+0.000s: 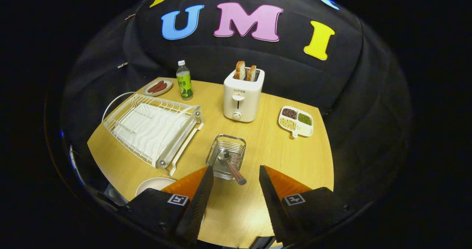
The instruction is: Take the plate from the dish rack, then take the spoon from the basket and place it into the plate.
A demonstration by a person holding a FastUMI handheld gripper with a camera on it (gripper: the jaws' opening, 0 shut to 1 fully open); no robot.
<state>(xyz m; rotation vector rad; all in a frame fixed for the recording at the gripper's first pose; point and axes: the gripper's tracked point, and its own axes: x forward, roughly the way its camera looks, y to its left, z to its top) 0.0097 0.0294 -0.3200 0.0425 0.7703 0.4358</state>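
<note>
Gripper view looks down over a wooden table, with the gripper hanging above its near part, its two fingers spread wide apart and holding nothing. Just ahead of the gap between them stands a wire basket, and the spoon lies in it, bowl down inside the mesh and handle sticking out toward the fingers; the bowl is hard to make out through the wires. The plate sits on the table near the left finger, which covers its right part, so only a pale crescent shows. Beyond it lies the white dish rack, its slots bare. Farther back, a toaster holds two slices of bread. A green-labelled bottle stands left of it, beside a small dish of sausages. A divided tray of beans sits to the toaster's right.
</note>
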